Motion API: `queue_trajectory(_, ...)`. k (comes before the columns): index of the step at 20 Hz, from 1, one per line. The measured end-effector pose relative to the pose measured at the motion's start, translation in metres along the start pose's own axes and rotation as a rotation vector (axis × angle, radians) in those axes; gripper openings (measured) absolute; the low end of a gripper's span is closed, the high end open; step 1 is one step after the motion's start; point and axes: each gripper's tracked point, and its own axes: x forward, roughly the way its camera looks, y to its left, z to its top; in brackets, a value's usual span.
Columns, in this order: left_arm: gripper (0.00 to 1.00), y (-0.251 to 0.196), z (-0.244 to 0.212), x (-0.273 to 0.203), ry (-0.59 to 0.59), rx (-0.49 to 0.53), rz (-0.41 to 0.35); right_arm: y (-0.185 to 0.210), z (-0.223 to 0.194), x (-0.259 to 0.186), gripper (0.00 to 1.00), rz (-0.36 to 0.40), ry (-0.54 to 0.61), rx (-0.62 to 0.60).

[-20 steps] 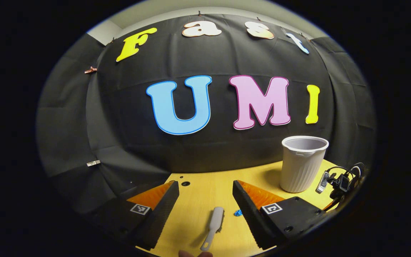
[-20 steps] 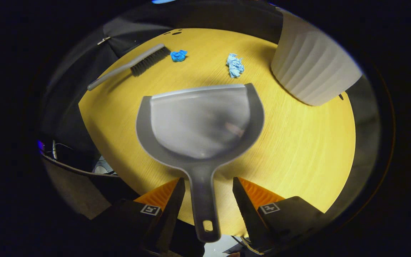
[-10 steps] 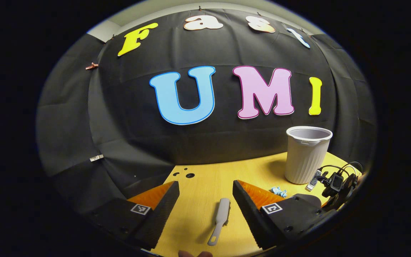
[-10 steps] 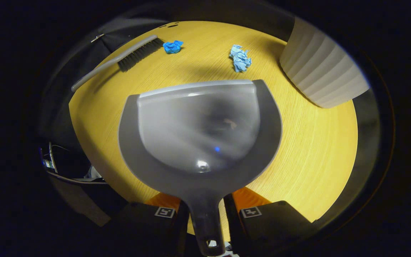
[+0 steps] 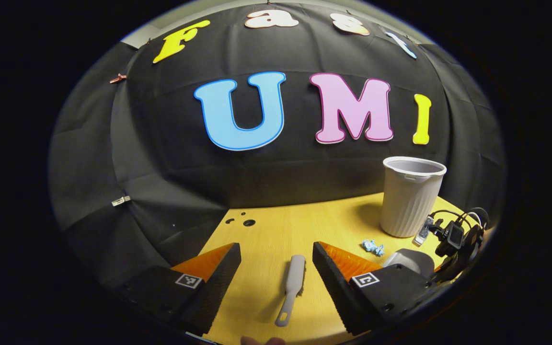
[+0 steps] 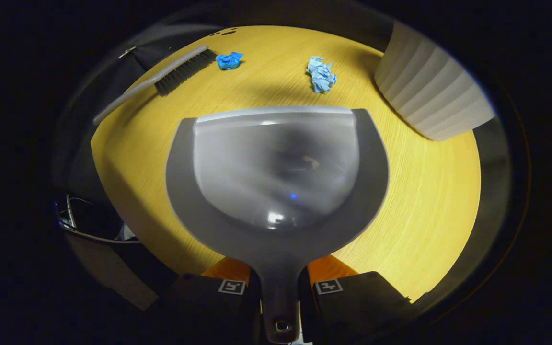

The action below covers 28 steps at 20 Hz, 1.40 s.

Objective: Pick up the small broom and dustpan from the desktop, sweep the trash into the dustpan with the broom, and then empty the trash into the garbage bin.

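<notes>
In the left gripper view my left gripper is open, hovering above the grey broom, whose handle lies on the yellow desk between the fingers without touching them. In the right gripper view my right gripper is shut on the grey dustpan's handle; the pan spreads out in front over the desk. The broom lies at the far left there. A dark blue paper scrap sits by its bristles and a light blue scrap lies ahead of the pan's lip. The dustpan and right gripper show at the right.
A white ribbed garbage bin stands at the desk's back right, close to the dustpan's right side. The light blue scrap lies in front of it. Small holes mark the desk's far edge. Cables hang off the desk's left side.
The right fingers closed onto the dustpan handle and the pan came closer in that view. The left gripper drifted slightly over the broom, staying open.
</notes>
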Motion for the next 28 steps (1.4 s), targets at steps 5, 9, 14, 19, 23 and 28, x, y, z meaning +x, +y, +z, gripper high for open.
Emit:
queue_trajectory(5, 0.97, -0.017, -0.051, 0.020, 0.162, 0.027, -0.095, -0.004, 0.007, -0.030, 0.36, 0.018, -0.107, 0.002)
queue_trajectory(9, 0.96, -0.025, -0.103, 0.038, 0.338, 0.066, -0.160, -0.026, -0.004, -0.051, 0.36, -0.033, -0.119, -0.033)
queue_trajectory(14, 0.95, -0.027, -0.161, 0.062, 0.545, 0.069, -0.208, -0.040, -0.019, -0.067, 0.36, -0.069, -0.125, -0.049)
queue_trajectory(19, 0.93, -0.029, -0.208, 0.082, 0.731, 0.032, -0.227, -0.045, -0.026, -0.066, 0.36, -0.073, -0.121, -0.015)
queue_trajectory(23, 0.90, -0.027, -0.226, 0.094, 0.816, 0.047, -0.219, -0.050, -0.032, -0.067, 0.36, -0.079, -0.117, 0.005)
queue_trajectory(28, 0.82, -0.034, -0.229, 0.103, 0.843, 0.111, -0.259, -0.054, -0.037, -0.065, 0.36, -0.075, -0.105, 0.033)
